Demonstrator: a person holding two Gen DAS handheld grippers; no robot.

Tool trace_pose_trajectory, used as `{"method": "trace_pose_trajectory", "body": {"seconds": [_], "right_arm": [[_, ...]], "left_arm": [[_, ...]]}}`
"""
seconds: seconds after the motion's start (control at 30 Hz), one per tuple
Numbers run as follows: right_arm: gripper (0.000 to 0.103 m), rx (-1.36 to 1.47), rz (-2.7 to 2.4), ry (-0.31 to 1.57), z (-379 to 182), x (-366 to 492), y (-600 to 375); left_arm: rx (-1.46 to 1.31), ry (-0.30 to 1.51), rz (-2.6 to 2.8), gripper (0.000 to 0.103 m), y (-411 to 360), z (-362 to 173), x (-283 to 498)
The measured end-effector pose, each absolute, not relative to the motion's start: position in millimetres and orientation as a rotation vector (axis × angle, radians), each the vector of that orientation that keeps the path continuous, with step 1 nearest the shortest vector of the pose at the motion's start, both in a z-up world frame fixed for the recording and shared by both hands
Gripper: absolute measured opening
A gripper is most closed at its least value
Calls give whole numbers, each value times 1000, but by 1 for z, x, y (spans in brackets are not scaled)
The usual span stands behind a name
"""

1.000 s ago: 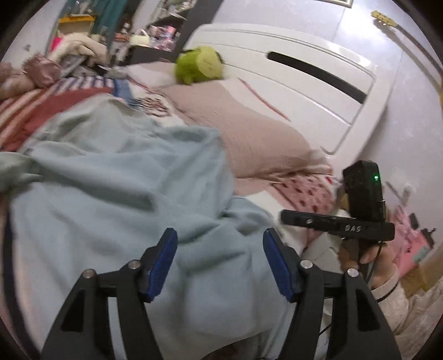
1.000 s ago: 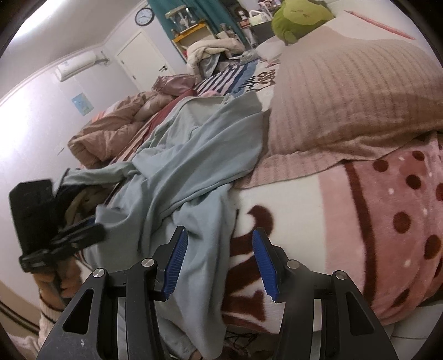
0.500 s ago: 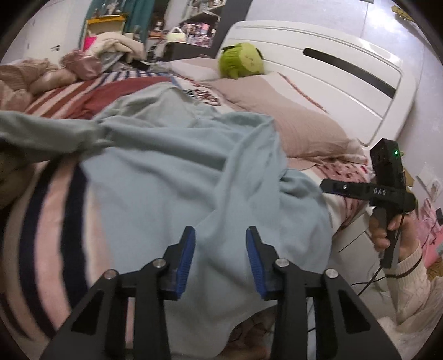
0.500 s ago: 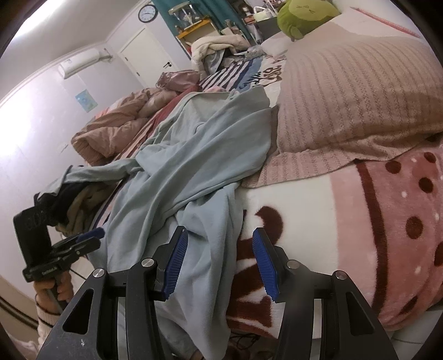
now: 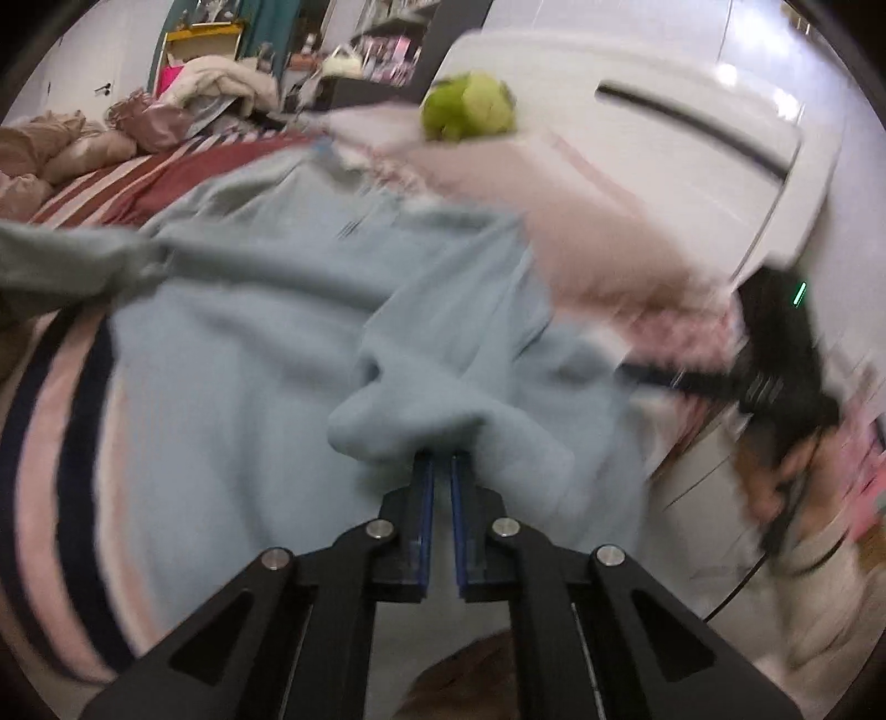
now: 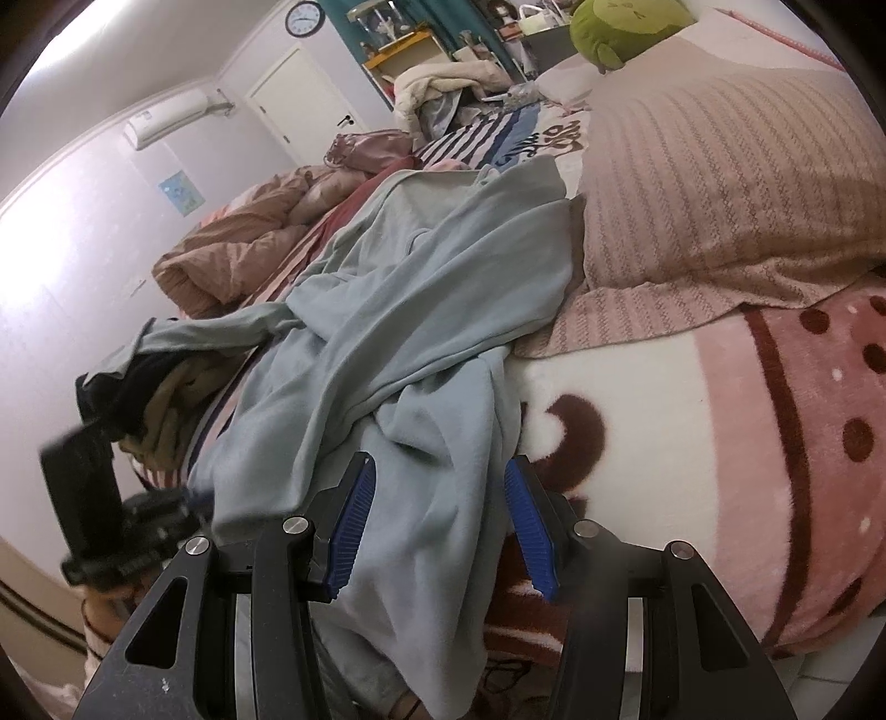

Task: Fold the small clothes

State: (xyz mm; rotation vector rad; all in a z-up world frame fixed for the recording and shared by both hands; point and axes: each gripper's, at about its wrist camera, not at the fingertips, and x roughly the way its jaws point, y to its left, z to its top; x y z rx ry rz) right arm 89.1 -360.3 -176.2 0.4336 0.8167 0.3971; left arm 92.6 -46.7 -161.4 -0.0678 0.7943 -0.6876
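Observation:
A light blue garment (image 5: 249, 360) lies crumpled across the bed, and its lower part hangs over the bed's edge (image 6: 421, 288). My left gripper (image 5: 441, 457) is closing tight on a bunched fold of it, which sticks out above the blue pads. The left wrist view is blurred by motion. My right gripper (image 6: 440, 498) stands open at the bed's edge. The hanging blue cloth lies between its fingers, and the pads do not press it. A hand (image 5: 775, 482) holds that gripper at the right of the left wrist view.
A pink ribbed pillow (image 6: 720, 183) and a green plush toy (image 6: 620, 27) lie near the white headboard (image 5: 664, 138). A dotted pink blanket (image 6: 775, 415) covers the near corner. Dark and tan clothes (image 6: 160, 399) are piled at the left, with a brown duvet (image 6: 243, 249) behind.
My left gripper's jaws went from wide apart to pinched together on a fold of the blue garment, and it moved in toward the cloth. The right gripper stayed as it was.

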Motion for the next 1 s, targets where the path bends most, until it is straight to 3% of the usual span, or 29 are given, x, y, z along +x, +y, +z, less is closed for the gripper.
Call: {"method": "trace_pose_trajectory", "body": {"seconds": [0.23, 0.47, 0.57, 0.6, 0.63, 0.77, 0.9, 1.0], "right_arm": [[45, 459, 383, 790, -175, 79, -373], [45, 482, 367, 783, -178, 71, -386], [45, 489, 381, 780, -180, 72, -385], [45, 495, 390, 780, -180, 73, -384], [45, 498, 400, 778, -180, 74, -383], [45, 488, 418, 782, -180, 77, -374], [45, 484, 430, 790, -182, 80, -369], [45, 487, 434, 789, -181, 82, -369]], "left_arm": [[57, 836, -663, 4, -110, -175, 123], [185, 739, -484, 8, -110, -173, 107], [179, 724, -405, 30, -96, -174, 101], [147, 737, -389, 51, -89, -175, 102], [116, 741, -368, 61, -81, -176, 103], [-20, 782, -444, 61, -64, -184, 108], [-48, 789, -522, 46, -65, -188, 110], [-63, 802, -538, 42, -72, -189, 115]]}}
